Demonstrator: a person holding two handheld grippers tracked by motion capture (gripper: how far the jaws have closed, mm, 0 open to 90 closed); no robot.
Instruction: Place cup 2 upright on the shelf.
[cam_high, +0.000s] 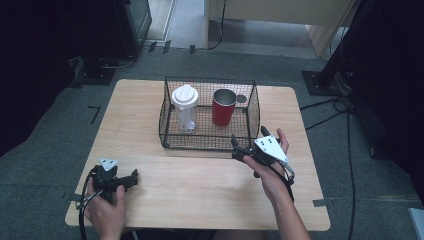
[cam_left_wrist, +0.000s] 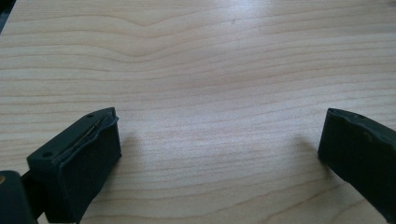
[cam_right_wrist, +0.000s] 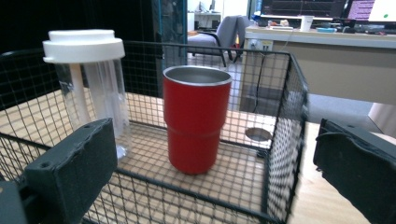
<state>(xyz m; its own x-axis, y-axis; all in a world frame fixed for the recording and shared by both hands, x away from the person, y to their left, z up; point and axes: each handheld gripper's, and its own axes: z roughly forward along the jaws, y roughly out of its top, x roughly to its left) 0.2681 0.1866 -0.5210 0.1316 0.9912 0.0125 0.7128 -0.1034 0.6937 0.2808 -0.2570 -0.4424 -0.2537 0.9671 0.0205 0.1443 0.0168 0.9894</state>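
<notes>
Even, soft overhead light on the table (cam_high: 200, 185), dark surroundings, slight blur close up.

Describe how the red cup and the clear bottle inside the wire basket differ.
The red cup is opaque, with an open steel-lined mouth; the clear bottle is see-through and closed by a white lid. The bottle stands taller than the cup. In the high view, the bottle is at the left, the cup at the right. Both stand upright inside the wire basket.

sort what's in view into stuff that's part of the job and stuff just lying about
Part of the job:
- red metal tumbler
- black wire basket
- right gripper

Lying about:
- clear plastic bottle with white lid
- left gripper, over bare wooden table
</notes>
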